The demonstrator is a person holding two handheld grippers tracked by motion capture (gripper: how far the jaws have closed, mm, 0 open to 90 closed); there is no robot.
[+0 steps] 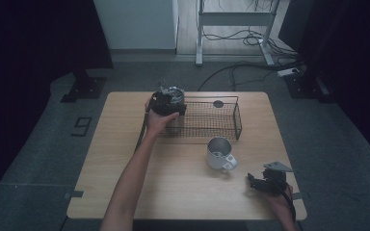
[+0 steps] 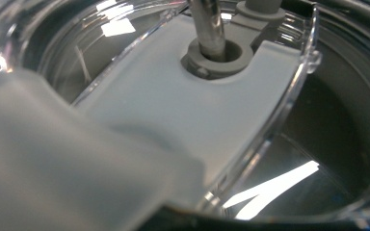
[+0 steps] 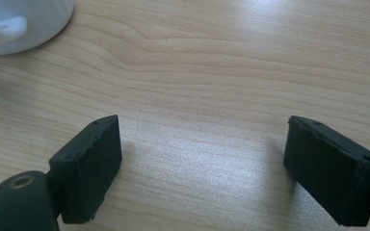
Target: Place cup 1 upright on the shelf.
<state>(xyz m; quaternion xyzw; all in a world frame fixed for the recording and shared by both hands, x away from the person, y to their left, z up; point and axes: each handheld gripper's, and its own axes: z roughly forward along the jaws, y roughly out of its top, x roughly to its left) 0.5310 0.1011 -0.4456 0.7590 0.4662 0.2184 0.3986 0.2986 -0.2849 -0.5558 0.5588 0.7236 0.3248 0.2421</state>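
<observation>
My left gripper [image 1: 167, 104] is at the left end of the black wire basket [image 1: 221, 126], right on a clear lidded container [image 1: 174, 92]. The left gripper view looks straight onto that container's clear lid [image 2: 289, 110], its white insert [image 2: 173, 106] and a metal rod [image 2: 207, 24] passing through it. A blurred pale part covers the lower left, and the jaws are hidden. My right gripper [image 1: 262, 183] rests low over the table's front right corner. It is open [image 3: 202, 163], with bare wood between its black pads [image 3: 89, 163].
A white mug [image 1: 219, 154] stands in front of the basket, and its handle and base show in the right gripper view [image 3: 19, 24]. A small dark round object [image 1: 218, 103] lies at the basket's far side. The wooden table [image 1: 125, 159] ends close behind the basket.
</observation>
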